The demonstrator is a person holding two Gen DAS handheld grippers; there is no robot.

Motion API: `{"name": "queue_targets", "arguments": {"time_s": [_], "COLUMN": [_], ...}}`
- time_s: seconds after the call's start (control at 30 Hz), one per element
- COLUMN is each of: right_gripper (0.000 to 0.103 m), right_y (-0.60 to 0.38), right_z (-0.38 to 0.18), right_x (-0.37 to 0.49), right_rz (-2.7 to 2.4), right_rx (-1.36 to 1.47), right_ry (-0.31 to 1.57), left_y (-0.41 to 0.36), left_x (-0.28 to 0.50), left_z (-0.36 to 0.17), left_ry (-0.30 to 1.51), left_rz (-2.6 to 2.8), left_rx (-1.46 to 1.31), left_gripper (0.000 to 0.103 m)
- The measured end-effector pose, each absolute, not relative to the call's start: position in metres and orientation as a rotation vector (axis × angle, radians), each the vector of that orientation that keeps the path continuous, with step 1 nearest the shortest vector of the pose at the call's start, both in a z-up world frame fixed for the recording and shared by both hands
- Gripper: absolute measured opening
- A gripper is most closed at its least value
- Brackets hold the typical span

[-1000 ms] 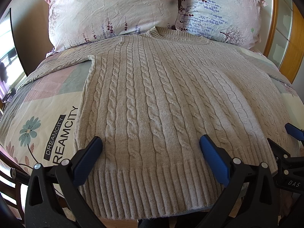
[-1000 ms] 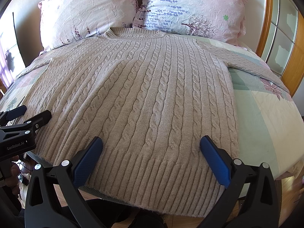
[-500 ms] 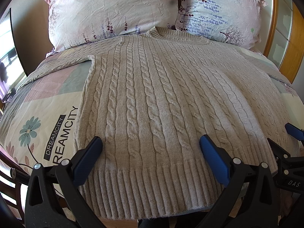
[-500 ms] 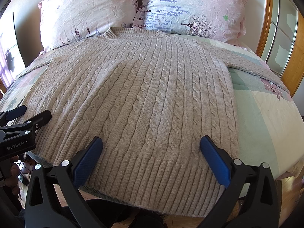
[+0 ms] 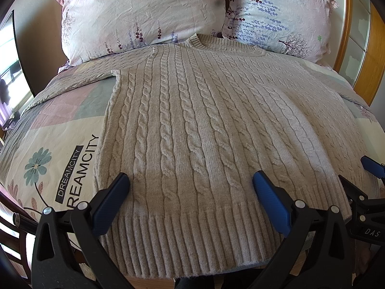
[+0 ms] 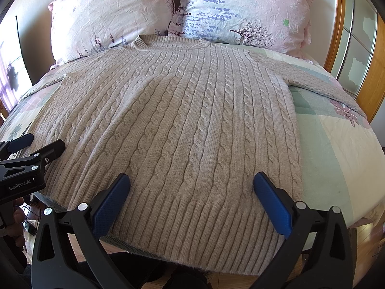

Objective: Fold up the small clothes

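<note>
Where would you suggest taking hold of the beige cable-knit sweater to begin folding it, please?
Probably the ribbed hem of the sweater, at its two bottom corners. It lies flat, face up, with the hem nearest both open grippers, left gripper and right gripper, so come from the foot of the bed.

one sweater [image 5: 204, 125], two pillows [image 5: 142, 14] [image 5: 276, 12], one quilt [image 5: 60, 144], two hand-held grippers [image 5: 190, 195] [image 6: 191, 195]

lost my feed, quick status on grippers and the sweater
Left gripper open, right gripper open, both over the hem. Sweater flat on bed, unfolded, sleeves spread. Nothing on it.
</note>
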State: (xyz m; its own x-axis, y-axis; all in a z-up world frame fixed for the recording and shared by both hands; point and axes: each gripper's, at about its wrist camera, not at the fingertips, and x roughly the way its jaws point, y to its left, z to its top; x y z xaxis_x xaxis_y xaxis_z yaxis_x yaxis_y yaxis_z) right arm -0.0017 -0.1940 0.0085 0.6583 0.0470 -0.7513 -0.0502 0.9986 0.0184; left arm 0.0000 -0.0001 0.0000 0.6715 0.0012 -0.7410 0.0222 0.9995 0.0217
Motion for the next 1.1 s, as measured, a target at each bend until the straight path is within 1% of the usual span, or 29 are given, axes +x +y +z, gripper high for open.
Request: {"name": "queue_targets", "arguments": {"time_s": [0.4, 0.5, 0.57, 0.67, 0.77, 0.87, 0.9, 1.0, 1.03, 1.07, 1.1], "right_gripper": [0.102, 0.102, 0.102, 0.102, 0.102, 0.087, 0.081, 0.076, 0.072, 0.066, 0.063], "right_y": [-0.194, -0.201, -0.231, -0.307, -0.401, -0.498, -0.532, -0.599, -0.61, -0.624, -0.631], "right_z": [0.008, 0.012, 0.028, 0.06, 0.073, 0.064, 0.054, 0.028, 0.023, 0.016, 0.011], "right_x": [-0.002, 0.006, 0.018, 0.046, 0.077, 0.102, 0.108, 0.111, 0.112, 0.114, 0.116], "right_rz": [0.071, 0.117, 0.113, -0.047, -0.235, -0.389, -0.436, -0.556, -0.577, -0.604, -0.615], "right_rx": [-0.01, 0.007, 0.106, 0.273, 0.47, 0.738, 0.863, 1.136, 1.174, 1.211, 1.227], "right_ry": [0.853, 0.886, 0.867, 0.763, 0.72, 0.717, 0.719, 0.676, 0.669, 0.67, 0.673], "left_y": [0.0, 0.0, -0.003, 0.003, 0.015, 0.024, 0.027, 0.042, 0.049, 0.056, 0.064], "left_x": [0.0, 0.003, 0.008, 0.018, 0.022, 0.029, 0.034, 0.049, 0.054, 0.058, 0.062], "left_z": [0.0, 0.001, 0.0, 0.007, 0.02, 0.038, 0.045, 0.057, 0.059, 0.061, 0.062], "left_ry": [0.836, 0.853, 0.874, 0.936, 0.901, 0.838, 0.826, 0.821, 0.824, 0.828, 0.831], "left_rz": [-0.013, -0.029, -0.046, -0.079, -0.049, -0.028, -0.032, -0.059, -0.056, -0.045, -0.018], "left_rx": [0.032, 0.042, 0.047, 0.039, -0.005, -0.032, -0.051, -0.163, -0.209, -0.244, -0.277], "left_gripper": [0.101, 0.101, 0.101, 0.101, 0.101, 0.101, 0.101, 0.101, 0.101, 0.101, 0.101]}}
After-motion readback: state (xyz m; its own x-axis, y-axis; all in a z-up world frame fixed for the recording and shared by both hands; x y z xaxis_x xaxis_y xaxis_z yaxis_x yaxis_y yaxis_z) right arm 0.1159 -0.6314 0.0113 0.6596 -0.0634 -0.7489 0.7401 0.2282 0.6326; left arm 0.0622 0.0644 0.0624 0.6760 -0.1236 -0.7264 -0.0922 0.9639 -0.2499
